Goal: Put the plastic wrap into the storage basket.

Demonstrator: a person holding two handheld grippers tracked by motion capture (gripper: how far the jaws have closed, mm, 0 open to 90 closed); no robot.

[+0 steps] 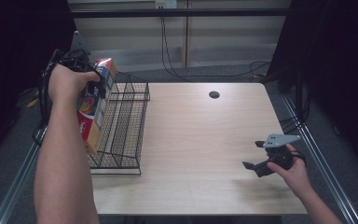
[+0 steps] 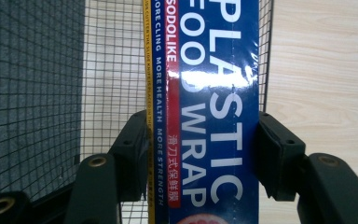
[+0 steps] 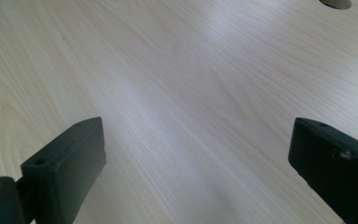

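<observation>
One long blue cardboard plastic-wrap box (image 2: 209, 112) being gripped by left claw (image 1: 93, 83), hovering over black wire basket (image 1: 126, 126) at worktop's (image 1: 205, 140) left edge; risking snagging on mesh. Right claw (image 3: 196, 172) resting open.

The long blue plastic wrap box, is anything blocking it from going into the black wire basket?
Nothing visible does. The left gripper holds the long blue plastic wrap box above the black wire basket, whose inside looks bare.

Table (image 1: 200, 140): light wood top, pale grain running across it.
Cable hole (image 1: 214, 94): dark round opening near the table's far edge.
Cables (image 1: 177, 65): black, trailing over the grey floor beyond the table.
Metal rail (image 1: 317, 154): runs along the table's right side.
</observation>
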